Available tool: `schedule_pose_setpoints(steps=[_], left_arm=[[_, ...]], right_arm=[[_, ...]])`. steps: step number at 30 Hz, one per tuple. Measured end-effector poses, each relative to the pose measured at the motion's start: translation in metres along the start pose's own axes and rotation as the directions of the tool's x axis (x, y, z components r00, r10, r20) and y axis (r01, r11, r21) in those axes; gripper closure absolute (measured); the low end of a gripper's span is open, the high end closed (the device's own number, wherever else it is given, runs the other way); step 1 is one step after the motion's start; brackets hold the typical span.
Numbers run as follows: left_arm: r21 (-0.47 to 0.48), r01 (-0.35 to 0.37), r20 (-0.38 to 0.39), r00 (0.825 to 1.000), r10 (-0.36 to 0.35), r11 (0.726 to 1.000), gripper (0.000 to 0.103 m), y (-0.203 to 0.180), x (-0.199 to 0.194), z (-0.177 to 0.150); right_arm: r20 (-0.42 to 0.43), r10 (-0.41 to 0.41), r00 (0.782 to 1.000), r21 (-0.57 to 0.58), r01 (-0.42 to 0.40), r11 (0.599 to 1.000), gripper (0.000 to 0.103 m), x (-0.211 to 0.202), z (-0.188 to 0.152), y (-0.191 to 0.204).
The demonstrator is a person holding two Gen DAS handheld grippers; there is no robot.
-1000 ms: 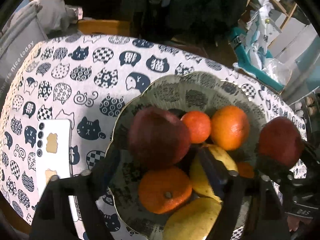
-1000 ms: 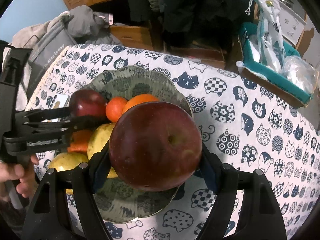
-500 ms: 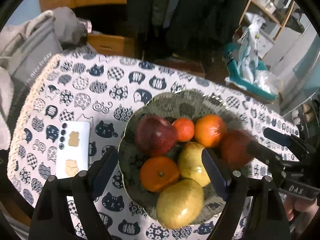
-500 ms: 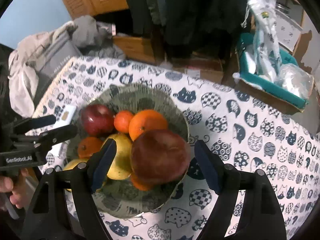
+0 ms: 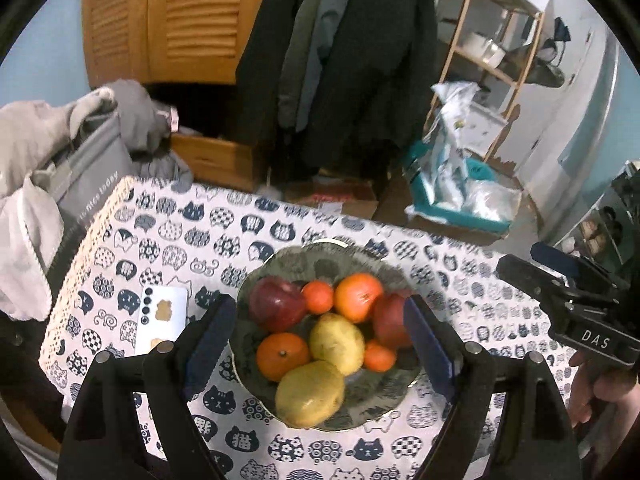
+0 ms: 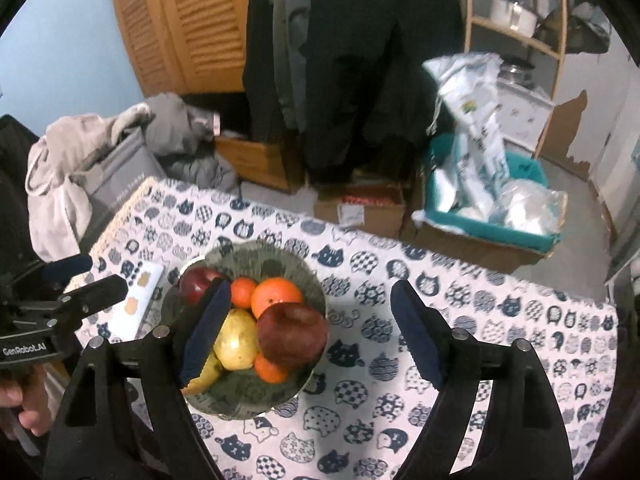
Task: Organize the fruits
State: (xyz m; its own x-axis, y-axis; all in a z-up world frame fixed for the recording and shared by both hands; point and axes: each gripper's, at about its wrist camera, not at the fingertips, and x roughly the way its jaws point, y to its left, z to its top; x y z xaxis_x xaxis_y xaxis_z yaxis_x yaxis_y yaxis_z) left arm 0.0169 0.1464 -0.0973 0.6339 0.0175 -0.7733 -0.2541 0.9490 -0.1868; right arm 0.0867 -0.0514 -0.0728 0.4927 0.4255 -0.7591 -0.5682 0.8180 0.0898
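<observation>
Both grippers, left gripper (image 5: pixel 318 348) and right gripper (image 6: pixel 310 332), hung spread and empty above the fruit bowl (image 5: pixel 288 262), near the table's (image 5: pixel 460 280) far-left corner.

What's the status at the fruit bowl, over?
Left gripper and right gripper: jaws open, empty, above table. Eight fruits piled in bowl. White card beside bowl, not obstructing.

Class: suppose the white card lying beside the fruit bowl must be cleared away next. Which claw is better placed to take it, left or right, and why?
Probably the left. The white card lies on the bowl's left side, just ahead of the open, empty left claw. The right claw, also open and empty, would have to cross over the piled fruit.
</observation>
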Motion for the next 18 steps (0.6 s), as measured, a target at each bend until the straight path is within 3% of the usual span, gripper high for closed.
schedule_pose_setpoints(steps=[11,18], left_arm=[[0.044,-0.008,0.103,0.995,0.003,0.999,0.013,-0.025,-0.051,0.005],[0.043,-0.045,0.202,0.979,0.036,0.998,0.001,-0.031,-0.086,0.006]], right_arm=[[0.126,-0.041,0.991,-0.034,0.046,0.998,0.020,-0.073,0.005,-0.004],[0.202,-0.060,0.977,-0.036,0.069,0.997,0.020,-0.113,0.005,-0.009]])
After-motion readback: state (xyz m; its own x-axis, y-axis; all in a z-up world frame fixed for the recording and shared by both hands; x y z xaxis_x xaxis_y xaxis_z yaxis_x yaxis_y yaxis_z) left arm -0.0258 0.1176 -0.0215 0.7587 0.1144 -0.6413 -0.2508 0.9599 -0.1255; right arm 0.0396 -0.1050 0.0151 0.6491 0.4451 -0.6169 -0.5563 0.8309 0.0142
